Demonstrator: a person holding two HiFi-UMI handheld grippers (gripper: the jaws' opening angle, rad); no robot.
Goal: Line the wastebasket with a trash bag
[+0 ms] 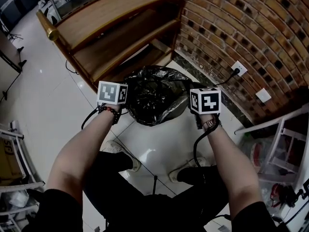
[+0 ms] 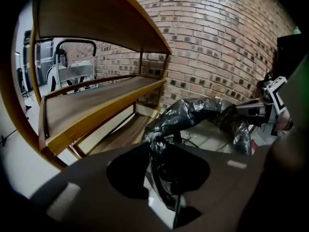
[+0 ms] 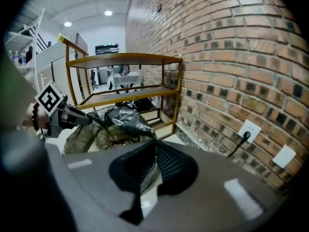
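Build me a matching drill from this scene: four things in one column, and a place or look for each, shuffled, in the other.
Things:
1. trash bag
2. shelf
3. wall socket
4. floor

Place or look:
a. mounted on the brick wall
b. black and crumpled
c. glossy pale tiles
d. wooden, with open tiers

Pairs: 1-b, 2-d, 3-a, 4-c

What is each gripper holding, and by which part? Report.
Both pinch the bag by its rim: left gripper one side, right gripper the opposite side.
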